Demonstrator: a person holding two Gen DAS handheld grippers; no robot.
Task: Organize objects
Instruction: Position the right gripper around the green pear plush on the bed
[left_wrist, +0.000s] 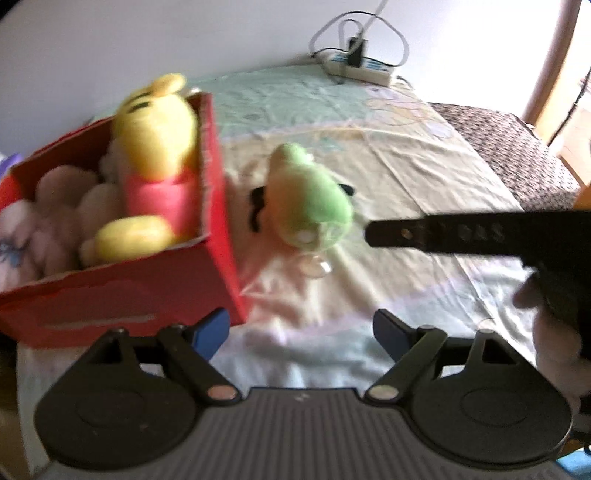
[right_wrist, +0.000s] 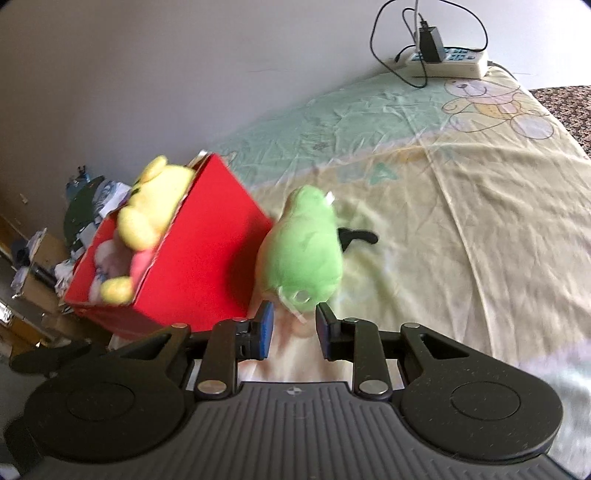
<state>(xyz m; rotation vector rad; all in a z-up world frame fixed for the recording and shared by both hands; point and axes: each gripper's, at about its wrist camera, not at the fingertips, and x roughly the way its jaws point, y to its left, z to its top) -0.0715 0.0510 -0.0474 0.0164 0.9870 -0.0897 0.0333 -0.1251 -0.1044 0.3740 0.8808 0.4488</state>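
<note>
A green plush toy (left_wrist: 310, 192) (right_wrist: 303, 251) with a clear suction cup (left_wrist: 316, 266) lies on the bed sheet, just right of a red box (left_wrist: 122, 302) (right_wrist: 207, 258). In the box sit a yellow bear plush (left_wrist: 155, 147) (right_wrist: 151, 206) and white soft toys (left_wrist: 66, 199). My right gripper (right_wrist: 294, 326) (left_wrist: 373, 232) is partly open, its blue pads (right_wrist: 264, 328) on either side of the toy's near end and not pressing on it. My left gripper (left_wrist: 301, 332) stands wide open over bare sheet, short of the toy, with nothing between its fingers.
A white power strip (left_wrist: 360, 68) (right_wrist: 447, 61) with cables lies at the bed's far end by the wall. A dark patterned blanket (left_wrist: 513, 147) covers the right edge. Clutter and boxes (right_wrist: 44, 258) sit on the floor left of the bed.
</note>
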